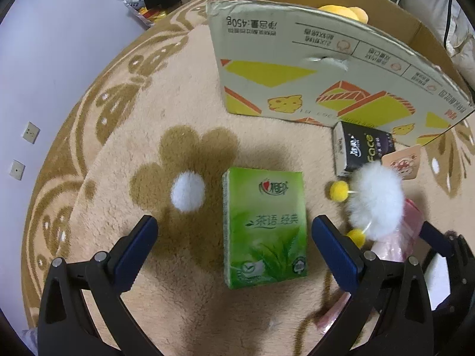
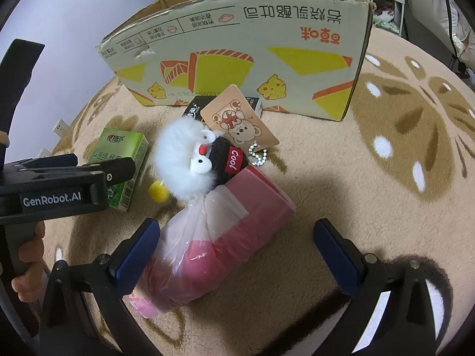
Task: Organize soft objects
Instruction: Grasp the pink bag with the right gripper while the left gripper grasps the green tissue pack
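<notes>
A green tissue pack (image 1: 265, 227) lies on the rug between the open jaws of my left gripper (image 1: 234, 247), which is empty. It also shows in the right wrist view (image 2: 124, 160). A white fluffy plush toy (image 1: 375, 200) with yellow pompoms lies to its right; it shows in the right wrist view (image 2: 185, 161) with a bear tag (image 2: 239, 120). A pink roll of plastic bags (image 2: 219, 243) lies between the open jaws of my right gripper (image 2: 237, 252), also empty. A black tissue pack (image 1: 363, 148) lies by the cardboard box (image 1: 326, 68).
The open cardboard box (image 2: 237, 59) stands at the back on a beige patterned rug (image 2: 371, 192); a yellow plush (image 1: 344, 12) shows inside it. The left gripper's body (image 2: 59, 190) is at the left of the right wrist view. A wall lies far left.
</notes>
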